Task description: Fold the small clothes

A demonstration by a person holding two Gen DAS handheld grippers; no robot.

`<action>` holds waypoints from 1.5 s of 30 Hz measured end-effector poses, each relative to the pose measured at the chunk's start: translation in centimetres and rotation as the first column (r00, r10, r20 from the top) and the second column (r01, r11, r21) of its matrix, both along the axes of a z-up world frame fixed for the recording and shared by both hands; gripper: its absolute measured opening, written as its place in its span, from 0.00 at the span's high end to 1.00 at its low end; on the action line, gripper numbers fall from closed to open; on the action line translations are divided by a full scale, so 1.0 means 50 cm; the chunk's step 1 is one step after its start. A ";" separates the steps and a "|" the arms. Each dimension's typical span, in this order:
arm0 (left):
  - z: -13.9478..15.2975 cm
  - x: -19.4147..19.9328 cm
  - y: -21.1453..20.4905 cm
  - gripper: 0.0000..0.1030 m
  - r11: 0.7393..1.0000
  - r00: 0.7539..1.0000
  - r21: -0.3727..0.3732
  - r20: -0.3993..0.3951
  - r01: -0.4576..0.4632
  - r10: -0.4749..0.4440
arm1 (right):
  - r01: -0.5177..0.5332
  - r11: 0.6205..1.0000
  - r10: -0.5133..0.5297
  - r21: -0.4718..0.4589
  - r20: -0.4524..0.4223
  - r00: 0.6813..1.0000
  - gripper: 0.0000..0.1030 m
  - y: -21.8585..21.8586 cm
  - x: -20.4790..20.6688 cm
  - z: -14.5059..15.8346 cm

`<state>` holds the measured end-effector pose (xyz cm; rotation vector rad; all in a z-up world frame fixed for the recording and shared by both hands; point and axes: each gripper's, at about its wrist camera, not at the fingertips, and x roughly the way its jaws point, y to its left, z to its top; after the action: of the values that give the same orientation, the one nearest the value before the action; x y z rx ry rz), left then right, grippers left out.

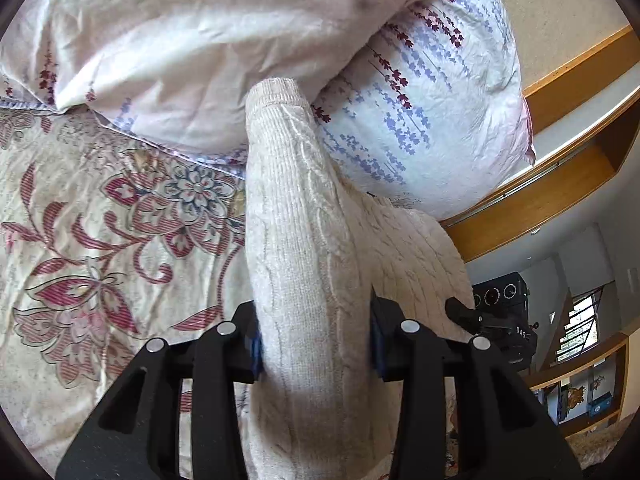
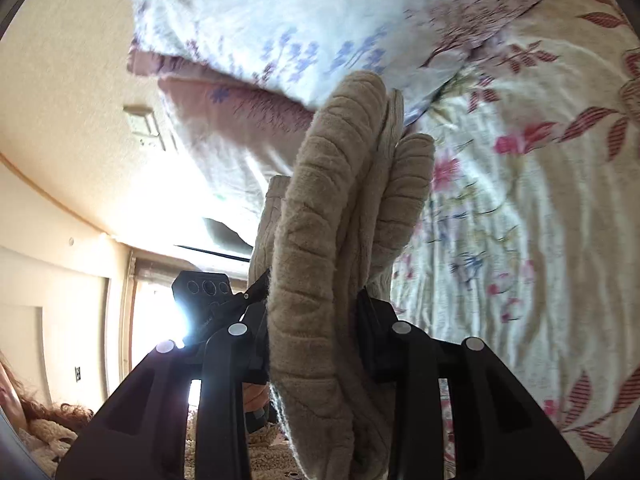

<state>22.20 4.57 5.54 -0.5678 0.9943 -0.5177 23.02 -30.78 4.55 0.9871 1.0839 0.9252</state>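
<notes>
A cream cable-knit garment [image 1: 288, 200] is bunched into a thick fold and lifted above the bed. In the left wrist view my left gripper [image 1: 316, 332] is shut on one part of it, blue pads pressed into the knit on both sides. In the right wrist view the same garment [image 2: 332, 184] rises in several folded layers, and my right gripper [image 2: 312, 320] is shut on it. Each camera also catches the other gripper close by: the right gripper [image 1: 500, 320] behind the knit, and the left gripper [image 2: 208, 292] against the bright window. The rest of the garment hangs below, out of sight.
Underneath lies a floral bedsheet [image 1: 100, 220] [image 2: 520, 200]. Two pillows [image 1: 200, 40] [image 1: 420, 112] are stacked just beyond the garment, against a wooden headboard [image 1: 540, 208]. A person's hair [image 2: 48, 412] shows at the lower left of the right wrist view.
</notes>
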 end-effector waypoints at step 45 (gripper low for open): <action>-0.010 -0.002 -0.152 0.18 0.774 0.989 0.633 0.131 -0.026 -0.074 | 0.160 0.815 -0.060 -0.556 0.193 0.979 0.65 0.053 0.026 0.024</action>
<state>22.09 -3.02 5.02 0.0968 0.9614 -0.2111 24.33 -28.13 5.73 0.4546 1.0576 0.5192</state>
